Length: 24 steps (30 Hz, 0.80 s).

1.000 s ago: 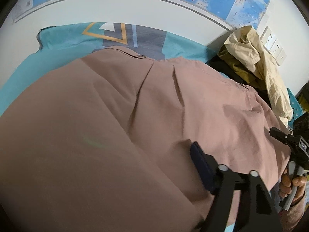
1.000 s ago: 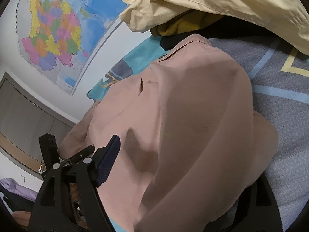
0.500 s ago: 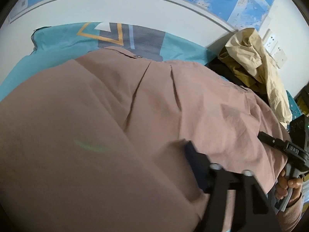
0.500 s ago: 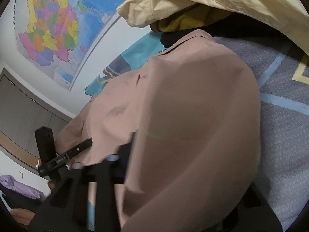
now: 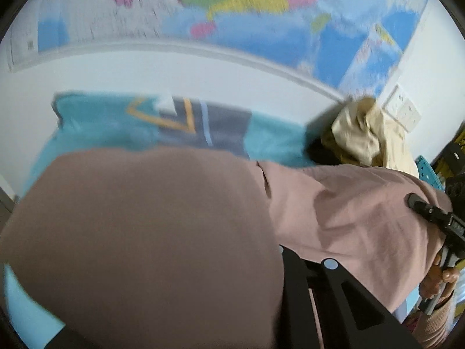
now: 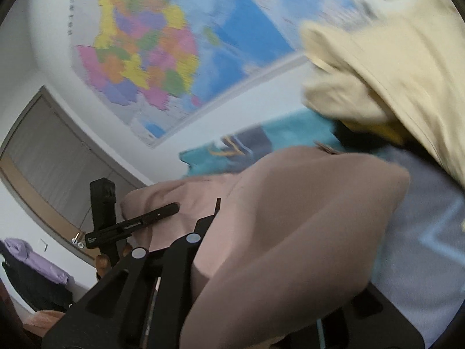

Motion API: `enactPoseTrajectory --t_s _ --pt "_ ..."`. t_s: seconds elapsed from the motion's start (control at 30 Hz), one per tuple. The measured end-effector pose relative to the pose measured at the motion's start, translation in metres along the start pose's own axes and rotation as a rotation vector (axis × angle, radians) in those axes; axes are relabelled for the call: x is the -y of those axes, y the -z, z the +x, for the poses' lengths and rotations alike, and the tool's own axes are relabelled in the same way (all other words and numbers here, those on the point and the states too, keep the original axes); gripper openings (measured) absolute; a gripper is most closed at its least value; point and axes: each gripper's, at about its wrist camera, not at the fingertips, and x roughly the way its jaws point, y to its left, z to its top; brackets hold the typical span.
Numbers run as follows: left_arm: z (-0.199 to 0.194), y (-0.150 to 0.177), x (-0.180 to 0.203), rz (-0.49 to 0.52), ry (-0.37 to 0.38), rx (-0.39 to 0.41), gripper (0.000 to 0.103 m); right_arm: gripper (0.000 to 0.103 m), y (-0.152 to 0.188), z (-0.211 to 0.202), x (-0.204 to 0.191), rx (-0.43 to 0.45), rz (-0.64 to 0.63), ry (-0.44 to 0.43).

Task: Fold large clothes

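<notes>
A large dusty-pink garment [image 5: 162, 232] fills the lower part of the left wrist view and drapes over my left gripper [image 5: 279, 261], hiding its fingertips. It also shows in the right wrist view [image 6: 290, 232], bunched over my right gripper [image 6: 215, 261]. Both grippers are shut on the pink cloth and hold it lifted above the bed. The right gripper shows at the far right of the left wrist view [image 5: 430, 215]. The left gripper shows at the left of the right wrist view [image 6: 130, 226].
A teal and grey bedsheet [image 5: 180, 125] lies beneath. A pile of beige and yellow clothes [image 5: 366, 136] sits at the back right, large in the right wrist view [image 6: 392, 67]. A wall map [image 6: 151, 58] hangs behind. Wall sockets [image 5: 404, 110] are at the right.
Both grippers have risen and tilted up with the pink garment. The far edge of the cloth has come toward me, baring more bedsheet and wall map. The view is motion-blurred.
</notes>
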Motion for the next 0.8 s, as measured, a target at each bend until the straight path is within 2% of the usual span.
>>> enactPoseTrajectory --t_s 0.13,0.33,0.47,0.6,0.7,0.73,0.8 --pt "-0.027 -0.037 -0.026 -0.006 -0.046 0.062 0.012 0.014 -0.036 0.035 -0.037 0.001 -0.072 -0.042" --pt "-0.062 -0.093 -0.082 -0.012 -0.204 0.173 0.012 0.014 -0.079 0.112 -0.087 -0.009 -0.149 -0.108" --pt "-0.064 -0.119 -0.132 -0.056 -0.294 0.193 0.012 0.014 -0.096 0.179 -0.112 -0.011 -0.146 -0.170" --pt "-0.061 -0.134 -0.199 -0.129 -0.377 0.230 0.012 0.014 -0.085 0.234 -0.131 -0.044 -0.184 -0.199" --pt "-0.043 -0.119 -0.252 -0.194 -0.398 0.234 0.014 0.014 -0.053 0.287 -0.127 -0.133 -0.177 -0.193" --pt "-0.036 -0.112 -0.263 -0.209 -0.411 0.222 0.014 0.014 -0.043 0.299 -0.123 -0.161 -0.166 -0.188" --pt "0.002 -0.084 -0.301 -0.252 -0.442 0.124 0.014 0.014 -0.014 0.331 -0.105 -0.251 -0.112 -0.183"
